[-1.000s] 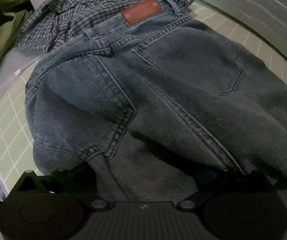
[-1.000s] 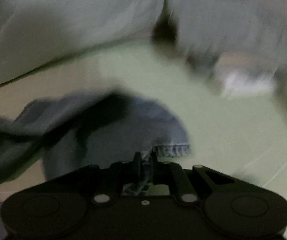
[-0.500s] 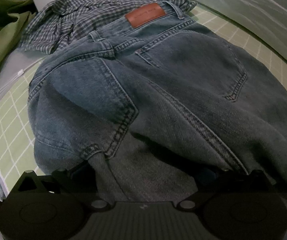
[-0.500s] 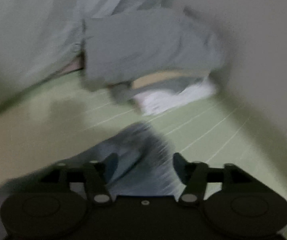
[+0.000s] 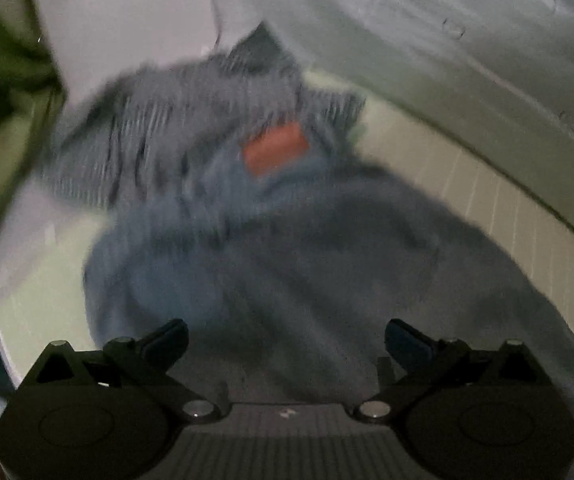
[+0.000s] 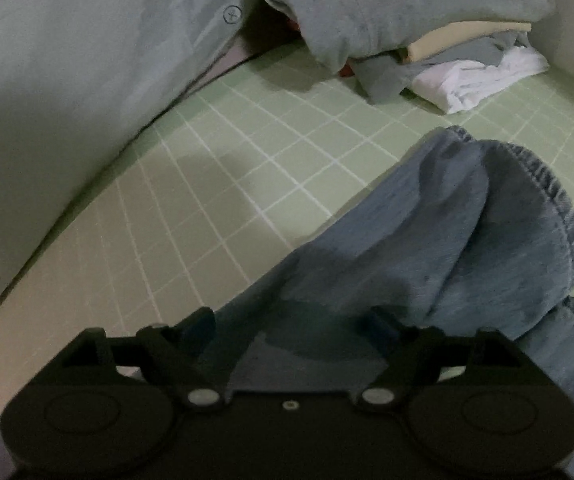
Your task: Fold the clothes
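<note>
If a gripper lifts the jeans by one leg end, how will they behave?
Probably floppy: the jeans lie crumpled, leg ends folded over. Likely heavy for cloth, since the denim looks thick with a bulky stitched hem. They would probably drag on the green grid mat rather than slide freely.

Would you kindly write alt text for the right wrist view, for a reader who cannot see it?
The right hand-held gripper, fingers spread open, hovers over a crumpled blue jeans leg on a green gridded mat. Beyond, a small stack of folded clothes lies partly under a grey-green garment.
</note>
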Demonstrator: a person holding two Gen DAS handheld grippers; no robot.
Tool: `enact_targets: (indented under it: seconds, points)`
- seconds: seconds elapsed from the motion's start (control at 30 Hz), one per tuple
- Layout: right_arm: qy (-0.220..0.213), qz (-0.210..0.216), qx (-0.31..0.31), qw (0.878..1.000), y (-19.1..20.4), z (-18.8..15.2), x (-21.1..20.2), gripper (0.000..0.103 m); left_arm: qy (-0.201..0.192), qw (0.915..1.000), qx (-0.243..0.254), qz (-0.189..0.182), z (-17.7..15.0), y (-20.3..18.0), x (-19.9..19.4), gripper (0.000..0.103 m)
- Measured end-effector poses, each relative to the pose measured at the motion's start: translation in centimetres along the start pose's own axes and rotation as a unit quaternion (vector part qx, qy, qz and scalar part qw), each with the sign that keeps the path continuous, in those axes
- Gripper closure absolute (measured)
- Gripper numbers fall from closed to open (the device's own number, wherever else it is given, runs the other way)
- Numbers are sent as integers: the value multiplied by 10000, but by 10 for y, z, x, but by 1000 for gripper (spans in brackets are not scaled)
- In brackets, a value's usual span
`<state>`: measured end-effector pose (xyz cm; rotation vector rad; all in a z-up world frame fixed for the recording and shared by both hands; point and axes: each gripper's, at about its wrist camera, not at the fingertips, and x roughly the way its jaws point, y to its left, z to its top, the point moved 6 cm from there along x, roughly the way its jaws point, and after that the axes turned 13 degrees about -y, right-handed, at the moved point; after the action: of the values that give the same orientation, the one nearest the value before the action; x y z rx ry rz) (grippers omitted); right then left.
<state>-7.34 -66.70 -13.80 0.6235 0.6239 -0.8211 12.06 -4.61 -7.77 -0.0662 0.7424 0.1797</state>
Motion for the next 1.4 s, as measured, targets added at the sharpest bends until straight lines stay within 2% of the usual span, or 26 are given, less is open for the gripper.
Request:
enact_targets:
  seconds: [0.07,0.23,0.37,0.4,0.47,0.5,0.53,0.57,0.6,0.63,0.67,0.7,0.8,0.87,0.93,1.0,1.03,1.07,1.1,1.13,1.17,1.23,1.4]
  points:
    - [10,-127,134,9998,2,1,4,16,-41,9998,151,-116,18,-9,20,0]
    - [86,-582,450,9972,2,2,16,13,-38,9996,262,-14,57,-5,98,0]
    - [101,-868,439,9952,7,0,22,11,167,9995,250,11,72,-2,149,1]
    - [115,-926,374,9949,10,-1,23,10,223,9994,275,10,72,-2,158,4]
    - [142,-1041,245,9942,15,-5,26,9,302,9990,331,46,72,-2,173,20]
    - [146,-1043,180,9943,18,-7,26,11,316,9989,332,94,68,1,178,44]
    - [150,-1045,115,9943,22,-9,26,14,314,9992,228,20,65,5,182,53]
    - [78,-1014,12,9948,26,-9,25,32,264,9995,134,-71,64,8,184,56]
    - [-42,-947,-201,9953,31,-7,23,66,199,9997,51,-157,64,11,185,62]
    - [-101,-952,-489,9942,36,-6,23,82,100,9997,145,-175,67,12,185,67]
    - [-151,-878,-475,9949,39,-3,23,101,-40,9994,290,-164,72,13,185,69]
    - [-201,-803,-458,9955,42,0,23,101,-191,9988,434,-151,77,13,186,71]
    - [-443,-604,-419,9963,55,15,22,102,-524,9979,334,-181,100,28,191,75]
    - [-869,-300,-810,9925,90,31,21,102,-645,9975,271,-100,114,35,198,76]
    - [-1292,6,-1200,9843,126,48,19,102,-715,9973,172,-15,122,39,204,75]
    - [-1710,311,-1585,9719,163,63,17,97,-725,9974,-4,47,123,40,207,66]
    - [-1862,464,-1772,9653,180,69,19,88,-730,9973,-92,78,124,40,208,58]
    - [-1882,627,-1999,9595,197,71,20,61,-732,9972,-102,107,120,39,203,51]
    - [-1892,631,-2172,9555,204,71,20,42,-735,9972,-89,136,116,37,196,31]
    - [-1937,559,-2288,9524,206,68,18,42,-737,9971,-75,165,112,34,189,14]
    - [-1828,459,-2193,9573,192,61,17,42,-781,9968,-46,161,107,34,180,11]
    - [-1604,259,-1997,9663,165,48,16,41,-818,9966,25,71,96,37,164,9]
    - [-1038,-241,-1497,9830,97,13,13,34,-469,9987,-30,-180,52,36,115,9]
